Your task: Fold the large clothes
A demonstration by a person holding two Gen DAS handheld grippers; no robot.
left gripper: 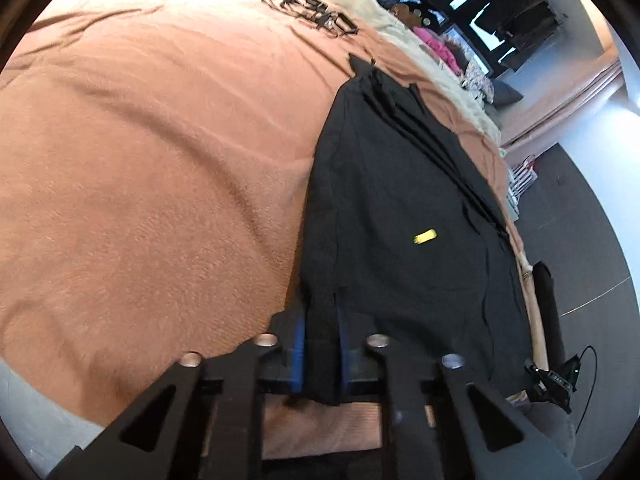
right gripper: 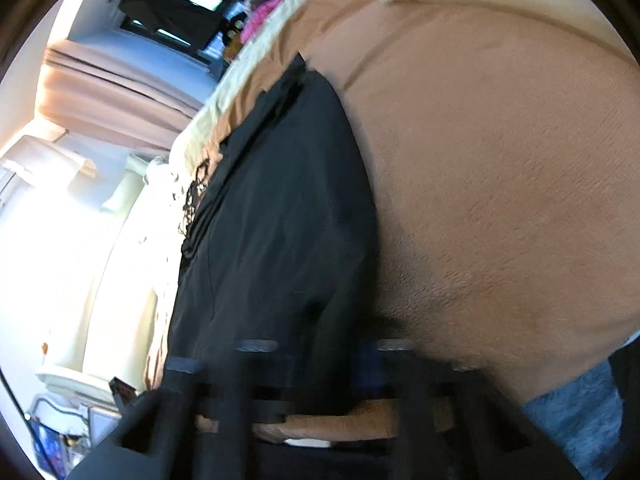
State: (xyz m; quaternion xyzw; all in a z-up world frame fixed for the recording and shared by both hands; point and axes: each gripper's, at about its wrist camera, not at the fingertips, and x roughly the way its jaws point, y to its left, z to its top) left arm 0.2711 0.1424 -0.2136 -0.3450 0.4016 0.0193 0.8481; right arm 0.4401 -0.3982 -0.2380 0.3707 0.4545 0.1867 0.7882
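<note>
A long black garment (left gripper: pixel 400 200) with a small yellow tag (left gripper: pixel 425 237) lies folded lengthwise on an orange-brown blanket (left gripper: pixel 160 160) covering a bed. My left gripper (left gripper: pixel 322 344) is shut on the garment's near edge, with black cloth pinched between its blue pads (left gripper: pixel 298 344). In the right wrist view the same black garment (right gripper: pixel 280 220) runs away from me over the blanket (right gripper: pixel 500 160). That view is blurred, but my right gripper (right gripper: pixel 324 360) is shut on the garment's near end, with dark cloth bunched between its fingers.
A tangle of black hangers (left gripper: pixel 312 8) lies at the far side of the bed. A cream cover (left gripper: pixel 404 24) edges the blanket, with pink clothes (left gripper: pixel 436 46) beyond. Dark grey floor (left gripper: pixel 580 220) lies to the right. A pink curtain (right gripper: pixel 112 92) hangs by a bright window.
</note>
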